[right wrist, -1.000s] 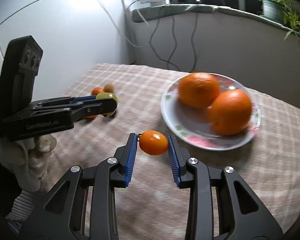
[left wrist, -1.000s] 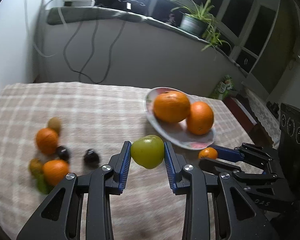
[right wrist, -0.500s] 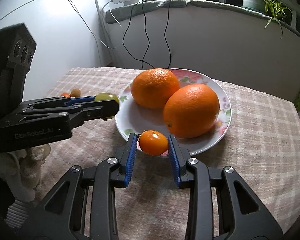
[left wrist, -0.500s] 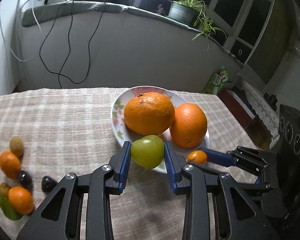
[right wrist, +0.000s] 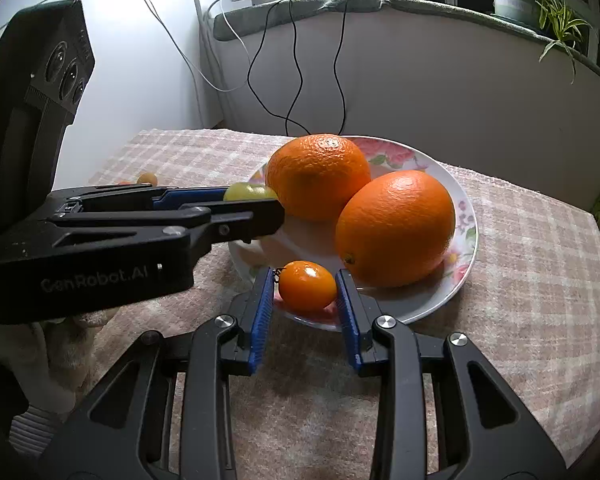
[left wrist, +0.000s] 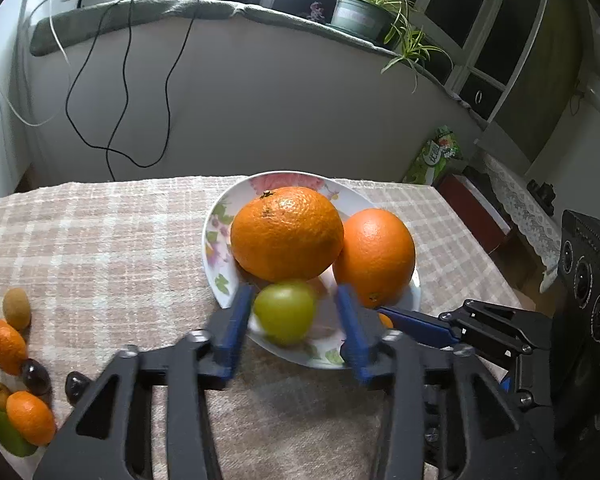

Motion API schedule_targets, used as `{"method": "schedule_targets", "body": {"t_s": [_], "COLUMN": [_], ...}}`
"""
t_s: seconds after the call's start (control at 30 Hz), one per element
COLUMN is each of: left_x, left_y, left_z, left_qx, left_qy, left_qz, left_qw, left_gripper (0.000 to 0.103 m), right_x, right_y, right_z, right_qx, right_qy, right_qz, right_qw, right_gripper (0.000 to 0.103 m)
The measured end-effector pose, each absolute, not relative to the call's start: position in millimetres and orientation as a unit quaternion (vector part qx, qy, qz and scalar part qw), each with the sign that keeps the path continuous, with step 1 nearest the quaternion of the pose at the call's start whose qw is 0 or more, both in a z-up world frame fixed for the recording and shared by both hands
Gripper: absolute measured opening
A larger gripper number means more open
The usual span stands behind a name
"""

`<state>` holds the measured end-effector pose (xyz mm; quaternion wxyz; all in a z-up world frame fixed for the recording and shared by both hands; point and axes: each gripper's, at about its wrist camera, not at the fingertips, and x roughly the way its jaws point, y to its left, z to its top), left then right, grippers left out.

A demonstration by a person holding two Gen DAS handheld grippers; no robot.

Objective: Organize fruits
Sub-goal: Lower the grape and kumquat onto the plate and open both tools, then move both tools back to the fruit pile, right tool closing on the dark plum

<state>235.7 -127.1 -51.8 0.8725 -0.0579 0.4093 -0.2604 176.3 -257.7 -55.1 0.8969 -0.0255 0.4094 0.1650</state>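
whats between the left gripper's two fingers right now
A green fruit, over the plate's near edge; the left gripper has just been opening. Seen in the left wrist view.

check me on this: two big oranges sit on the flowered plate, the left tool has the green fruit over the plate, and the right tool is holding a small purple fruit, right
Not quite: the small fruit in the right tool is orange, not purple, as the right wrist view shows. The rest stands: two big oranges sit on the flowered plate, and the left tool, its jaws just opening, has the green fruit over the plate.
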Motion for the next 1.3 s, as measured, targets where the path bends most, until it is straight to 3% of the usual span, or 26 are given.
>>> {"method": "schedule_targets", "body": {"t_s": [0.13, 0.23, 0.43, 1.07, 1.3], "left_x": [238, 237, 233, 203, 180], "left_y": [-127, -125, -116, -56, -15], "left_z": [-51, -50, -48, -24, -23], "left_qx": [-0.063, -0.065, -0.070, -0.087, -0.073], "left_qy": [0.409, 0.409, 0.405, 0.373, 0.363], "left_qz": [-0.258, -0.256, -0.251, -0.217, -0.186], "left_qw": [0.873, 0.874, 0.876, 0.898, 0.910], "left_gripper": [0.050, 0.052, 0.052, 0.052, 0.052], "right_x": [176, 176, 171, 146, 137], "right_y": [-257, -257, -253, -249, -233], "right_z": [-55, -54, -49, -26, -21], "right_qx": [-0.028, -0.025, -0.042, -0.018, -0.017], "right_qy": [0.408, 0.403, 0.389, 0.378, 0.375], "right_qz": [0.162, 0.166, 0.161, 0.186, 0.207], "right_qw": [0.898, 0.900, 0.906, 0.907, 0.904], "right_gripper": [0.036, 0.051, 0.069, 0.071, 0.079]}}
